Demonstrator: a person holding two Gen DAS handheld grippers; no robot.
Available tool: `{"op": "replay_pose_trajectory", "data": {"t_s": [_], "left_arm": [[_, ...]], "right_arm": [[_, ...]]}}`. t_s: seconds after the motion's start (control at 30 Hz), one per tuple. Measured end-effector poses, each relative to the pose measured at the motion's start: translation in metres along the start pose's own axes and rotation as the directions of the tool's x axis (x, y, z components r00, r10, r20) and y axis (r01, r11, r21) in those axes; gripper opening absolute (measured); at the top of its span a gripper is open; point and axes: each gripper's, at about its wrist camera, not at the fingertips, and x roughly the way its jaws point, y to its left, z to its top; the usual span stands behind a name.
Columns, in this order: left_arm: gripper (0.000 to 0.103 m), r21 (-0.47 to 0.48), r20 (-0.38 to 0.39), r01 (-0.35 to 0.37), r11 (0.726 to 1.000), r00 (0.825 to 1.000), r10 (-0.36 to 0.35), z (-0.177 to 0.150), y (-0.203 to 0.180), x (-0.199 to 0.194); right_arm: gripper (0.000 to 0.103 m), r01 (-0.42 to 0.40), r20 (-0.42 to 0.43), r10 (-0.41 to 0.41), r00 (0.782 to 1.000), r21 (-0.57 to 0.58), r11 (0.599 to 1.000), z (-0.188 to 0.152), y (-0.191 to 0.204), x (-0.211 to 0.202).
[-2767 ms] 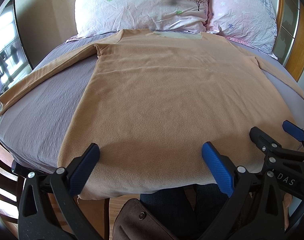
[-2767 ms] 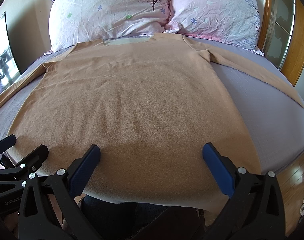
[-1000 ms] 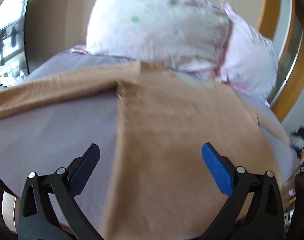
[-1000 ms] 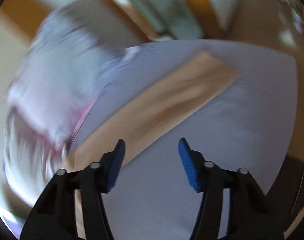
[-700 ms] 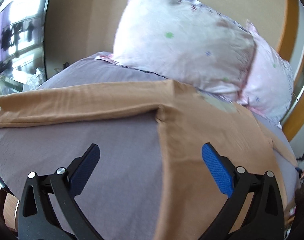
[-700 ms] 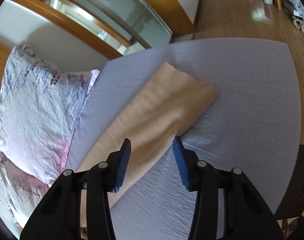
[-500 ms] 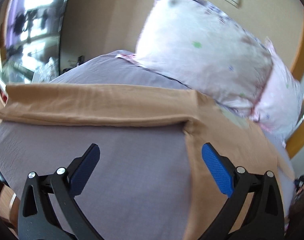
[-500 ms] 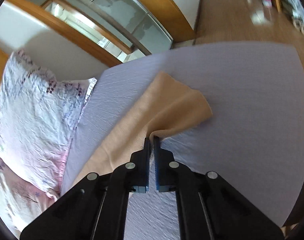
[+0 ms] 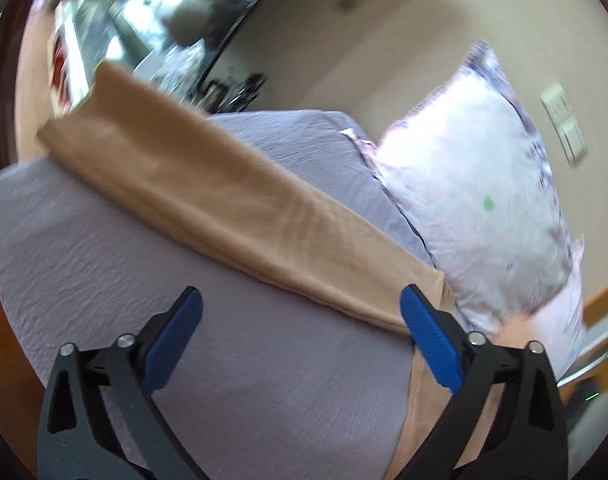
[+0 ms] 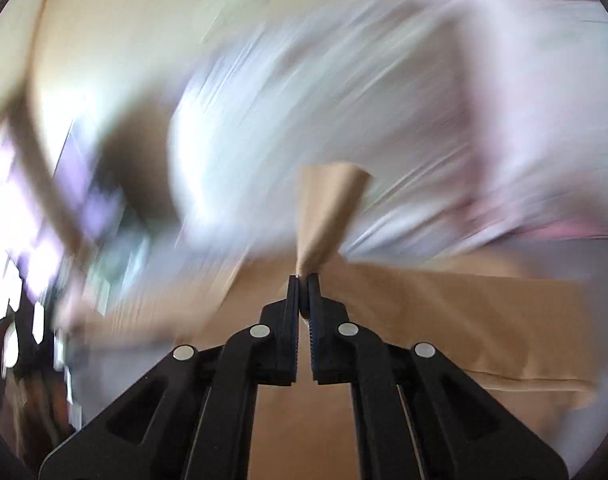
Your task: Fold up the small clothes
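Tan cloth covers much of the bed: it is a long-sleeved shirt (image 9: 240, 208) lying on the grey-purple bed sheet (image 9: 104, 264). In the left wrist view, one long sleeve of the shirt stretches flat across the sheet, from the far edge of the bed to just below the pillow (image 9: 476, 200). The body of the shirt shows as a tan strip running down the right side of that view.

The left gripper (image 9: 300, 332) is wide open. Its two blue pads (image 9: 172, 336) stand far apart above the sheet, and nothing is between them. One pad is over bare sheet, near the sleeve. The other pad is right beside the spot where the sleeve meets the body of the shirt.

The right gripper (image 10: 302, 280) is pinched tight on the shirt. A small cone of tan cloth sticks up from between its closed tips. It looks like the end of the other sleeve, but the right wrist view is very blurry, so that is not sure. More of the shirt lies flat below the gripper, on the sheet. A pale pillow shape fills the blur behind the lifted cloth.
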Motion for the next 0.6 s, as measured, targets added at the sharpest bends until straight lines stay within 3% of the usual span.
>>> {"op": "replay_pose_trajectory", "data": {"t_s": [0.07,0.13,0.2,0.23,0.27,0.37,0.47,0.53,0.6], "left_arm": [[0.088,-0.049,0.000,0.005,0.999,1.000,-0.005,0.002,0.007,-0.002],[0.083,-0.089,-0.007,0.012,0.996,1.000,-0.012,0.005,0.014,-0.004],[0.076,-0.148,-0.005,0.023,0.989,1.000,-0.024,0.010,0.024,-0.005],[0.073,-0.171,-0.004,0.022,0.985,1.000,-0.023,0.012,0.027,-0.004],[0.072,-0.202,-0.004,0.022,0.979,1.000,-0.024,0.015,0.031,-0.003],[0.067,-0.260,-0.014,0.019,0.966,1.000,-0.023,0.023,0.037,0.000],[0.052,-0.304,-0.028,-0.001,0.953,1.000,-0.008,0.031,0.046,0.005],[0.021,-0.331,-0.041,-0.024,0.943,0.999,0.011,0.037,0.053,0.009],[0.008,-0.391,-0.061,-0.033,0.920,0.998,0.009,0.040,0.067,0.016]], "right_arm": [[0.005,-0.018,-0.094,0.015,0.995,-0.025,1.000,-0.011,0.017,0.023],[0.011,-0.042,-0.070,0.040,0.997,-0.027,0.999,-0.015,0.021,0.017],[0.035,-0.048,-0.022,0.048,0.999,0.005,0.999,-0.014,0.011,0.003],[0.054,-0.050,0.010,0.050,0.999,0.025,0.998,-0.015,0.006,-0.010],[0.061,-0.046,0.038,0.045,0.998,0.036,0.998,-0.021,0.003,-0.021],[0.061,-0.042,0.073,0.038,0.997,0.064,0.997,-0.030,-0.010,-0.043],[0.061,-0.064,0.076,0.057,0.996,0.097,0.993,-0.035,-0.019,-0.047],[0.061,-0.080,0.073,0.072,0.995,0.110,0.991,-0.039,-0.021,-0.050],[0.061,-0.098,0.076,0.090,0.993,0.116,0.988,-0.045,-0.024,-0.053]]}}
